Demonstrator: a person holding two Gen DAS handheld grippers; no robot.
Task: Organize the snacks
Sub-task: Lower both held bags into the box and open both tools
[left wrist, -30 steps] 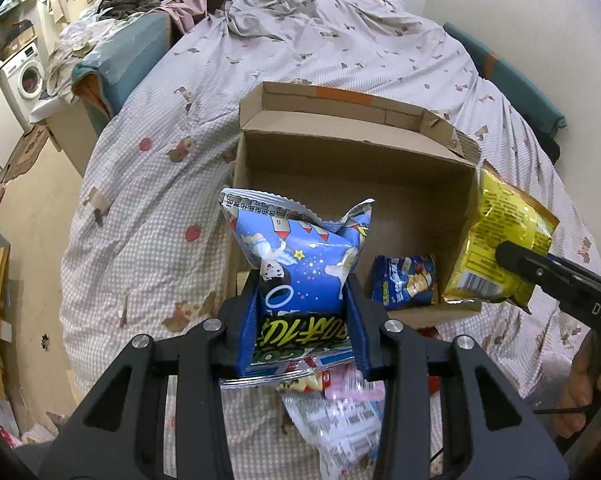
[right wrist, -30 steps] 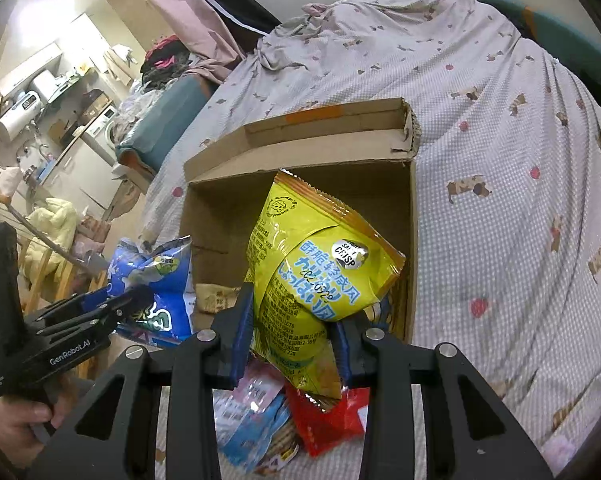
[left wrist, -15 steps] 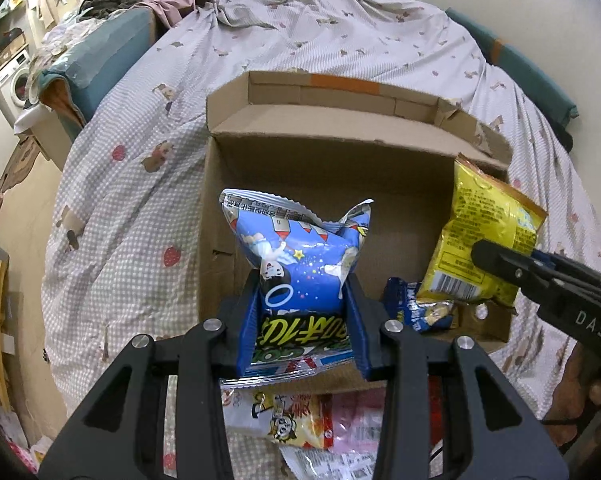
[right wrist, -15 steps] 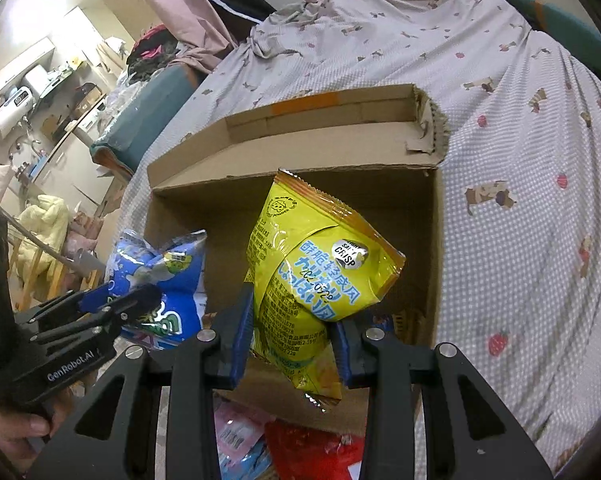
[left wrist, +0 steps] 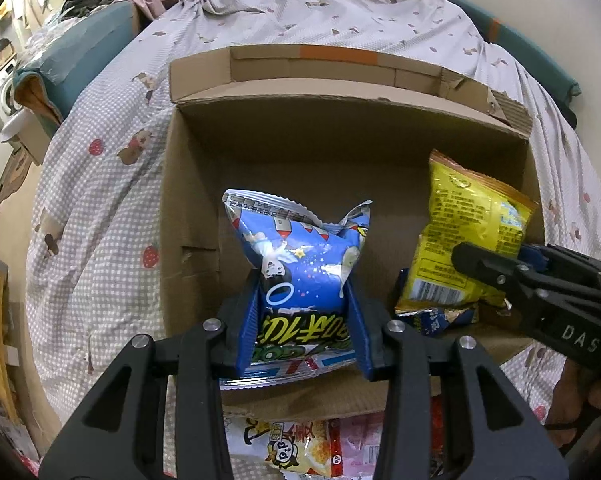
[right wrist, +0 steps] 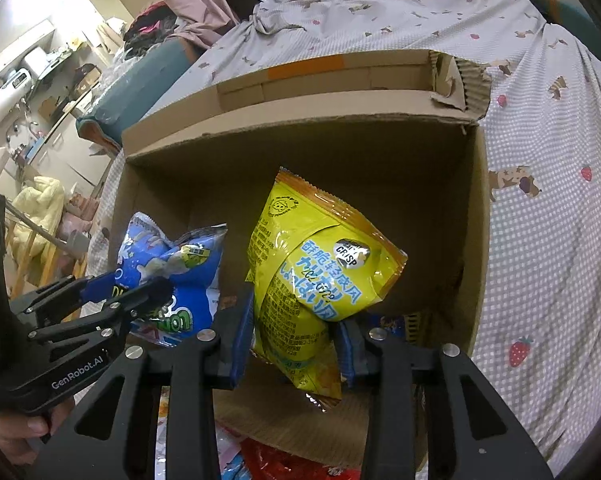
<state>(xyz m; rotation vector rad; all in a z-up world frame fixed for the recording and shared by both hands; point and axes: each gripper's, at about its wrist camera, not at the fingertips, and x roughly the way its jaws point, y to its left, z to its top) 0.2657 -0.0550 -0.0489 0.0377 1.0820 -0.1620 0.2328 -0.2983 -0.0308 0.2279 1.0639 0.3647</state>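
Observation:
My left gripper [left wrist: 303, 320] is shut on a blue snack bag [left wrist: 300, 256] and holds it over the open cardboard box [left wrist: 340, 76], inside its near edge. My right gripper [right wrist: 294, 340] is shut on a yellow snack bag [right wrist: 316, 276] and holds it over the right part of the box [right wrist: 340, 84]. The yellow bag [left wrist: 464, 240] and the right gripper [left wrist: 496, 276] show at the right of the left wrist view. The blue bag [right wrist: 172, 264] and the left gripper [right wrist: 112, 304] show at the left of the right wrist view. A small blue packet [left wrist: 440, 316] lies on the box floor.
The box stands on a bed with a checked cover [left wrist: 100, 208]. Several loose snack packets [left wrist: 296, 448] lie on the bed in front of the box, among them a red one [right wrist: 284, 460]. Furniture and laundry crowd the room to the left [right wrist: 40, 80].
Both grippers have moved forward with their bags, from in front of the box to over its inside. The box looks larger and closer in both views.

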